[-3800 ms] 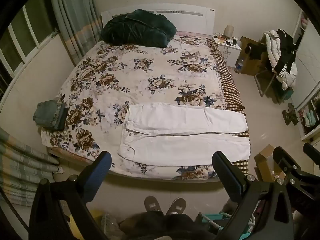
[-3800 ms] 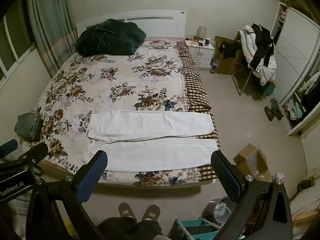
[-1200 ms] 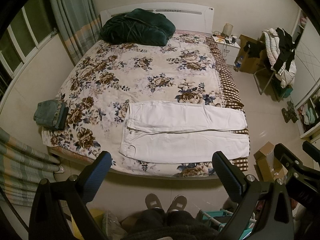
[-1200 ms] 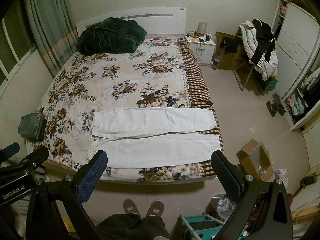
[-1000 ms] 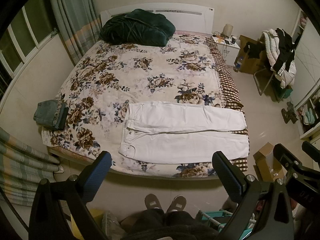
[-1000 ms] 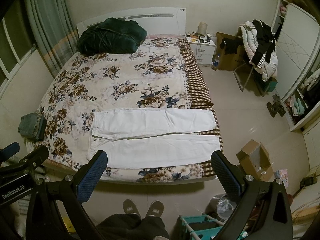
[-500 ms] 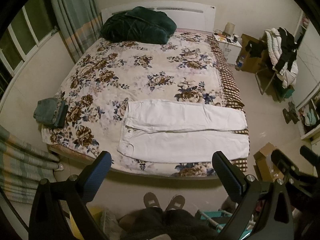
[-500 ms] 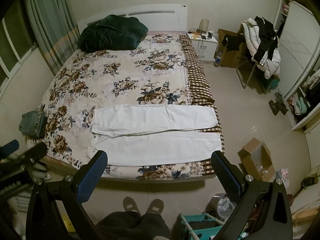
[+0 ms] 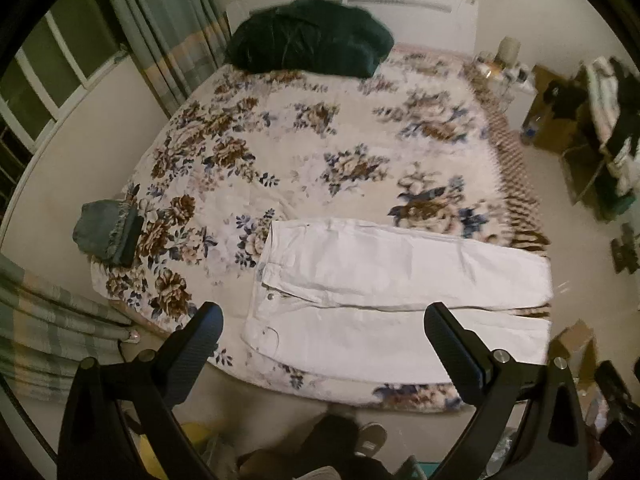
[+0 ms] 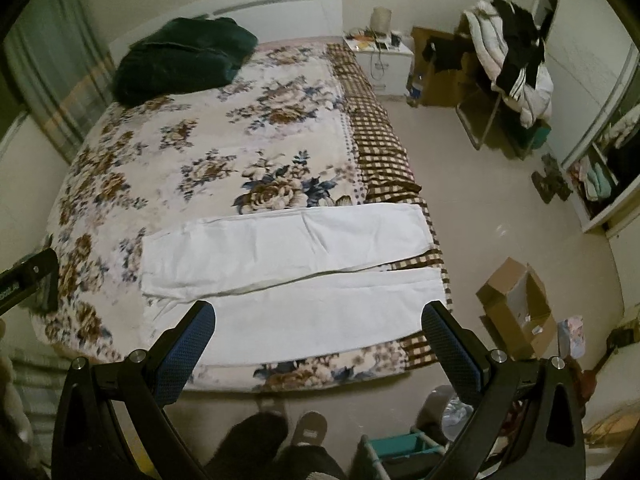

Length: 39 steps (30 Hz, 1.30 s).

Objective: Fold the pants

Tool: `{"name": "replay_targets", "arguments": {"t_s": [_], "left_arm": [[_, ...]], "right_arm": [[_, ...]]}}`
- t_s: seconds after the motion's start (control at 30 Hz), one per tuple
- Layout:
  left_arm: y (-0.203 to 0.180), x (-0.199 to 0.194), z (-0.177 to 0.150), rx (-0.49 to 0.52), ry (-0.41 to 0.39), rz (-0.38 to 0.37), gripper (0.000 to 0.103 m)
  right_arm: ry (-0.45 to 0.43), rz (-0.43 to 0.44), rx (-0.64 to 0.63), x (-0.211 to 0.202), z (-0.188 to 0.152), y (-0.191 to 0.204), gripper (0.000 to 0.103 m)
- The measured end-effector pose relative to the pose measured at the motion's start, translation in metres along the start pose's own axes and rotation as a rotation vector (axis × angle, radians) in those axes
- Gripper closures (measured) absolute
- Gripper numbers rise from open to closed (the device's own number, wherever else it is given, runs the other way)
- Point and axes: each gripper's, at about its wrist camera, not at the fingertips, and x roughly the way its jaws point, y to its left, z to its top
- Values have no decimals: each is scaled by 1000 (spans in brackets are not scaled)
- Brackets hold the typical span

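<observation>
**White pants lie flat at the foot of the bed, both grippers held clear above**

The white pants (image 9: 396, 292) (image 10: 296, 276) are spread full length across the near end of the bed (image 9: 320, 152) (image 10: 200, 152), on the floral quilt. The waistband lies toward the left side and the two legs run to the right, side by side, with a narrow gap opening between them at the hems. The hems reach the right edge of the mattress, where a brown checked sheet (image 10: 378, 140) shows beside the quilt.

The left gripper (image 9: 322, 328) has its fingers wide apart and holds nothing; it hangs over the near edge of the bed, above the waist half of the pants. The right gripper (image 10: 318, 326) is likewise spread wide and empty, above the near leg.

A folded pair of jeans (image 9: 106, 234) sits at the left near corner of the bed, well apart from the white pants. A dark green duvet (image 9: 308, 36) (image 10: 180, 58) is heaped at the headboard. On the floor to the right stand an open cardboard box (image 10: 516, 310), a white nightstand (image 10: 384, 58) and a chair piled with clothes (image 10: 516, 64). The person's shoes (image 10: 308, 428) show at the foot of the bed.
</observation>
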Motion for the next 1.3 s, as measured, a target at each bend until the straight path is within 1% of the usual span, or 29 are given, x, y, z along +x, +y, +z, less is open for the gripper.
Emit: {"name": "replay_targets", "arguments": {"t_s": [0.03,0.07,0.13,0.17,0.2,0.23,0.3,0.37,0.4,0.43,0.47,0.53,0.57,0.6,0.63,0.7,0.83,0.9,0.97,1.0,1.03,1.07,1.1,1.13,1.17,1.2,1.23,1.27,1.3], "left_arm": [[-6,25,12,8,19,3,0],[-10,40,19,11,32,12,0],[-19,93,41,15,85,16,0],[-22,112,47,12,106,16,0],[-24,138,56,3,140,21,0],[-26,175,67,-16,188,19,0],[-26,228,80,-57,266,14,0],[-24,297,93,-129,369,11,0],[-24,318,95,-155,401,16,0],[-21,354,99,-197,454,19,0],[-19,374,100,-226,487,21,0],[-12,428,102,-341,559,16,0],[-9,445,102,-385,584,18,0],[-5,468,100,-453,622,8,0],[-3,486,101,-500,647,-17,0],[-3,517,97,-573,694,-32,0],[-9,552,90,-574,739,20,0],[-7,554,87,-587,722,25,0],[-6,544,87,-592,677,32,11],[-6,534,87,-583,634,36,22],[-6,525,87,-568,597,46,48],[-7,516,87,-555,562,45,62],[-7,507,87,-546,528,35,78],[-7,502,86,-543,512,27,81],[-7,498,83,-544,501,18,83],[-7,492,81,-541,489,8,86],[-8,483,78,-534,469,-6,88],[-1,480,71,-532,452,-16,89],[7,470,67,-531,425,-35,90]], "right_arm": [[9,-9,13,19,10,-2,0],[18,-11,26,39,21,-2,0],[50,-37,66,89,44,-3,0],[69,-37,91,115,55,-4,0],[90,-41,120,145,68,-7,0],[112,-61,152,174,79,-9,0],[177,-70,243,241,98,-15,0],[236,-69,350,305,109,-25,0],[271,-63,408,343,116,-31,0],[303,-64,457,376,120,-37,0],[330,-61,503,407,123,-44,0],[369,-77,596,472,131,-58,0],[377,-87,624,487,128,-62,0],[390,-90,665,513,131,-67,0],[400,-85,697,532,131,-71,0],[417,-92,752,572,134,-77,0],[459,-117,802,628,137,-84,0],[467,-108,829,651,137,-88,0],[465,-102,846,665,136,-90,4],[466,-99,851,670,135,-91,7],[466,-97,856,673,133,-92,14],[463,-96,861,675,131,-93,21],[451,-93,868,676,128,-94,26],[441,-92,870,677,127,-97,40],[431,-97,867,672,123,-95,56],[418,-95,859,672,120,-95,63],[409,-80,853,670,119,-92,78],[404,-60,842,668,118,-90,89],[397,-43,825,665,116,-87,93]]}}
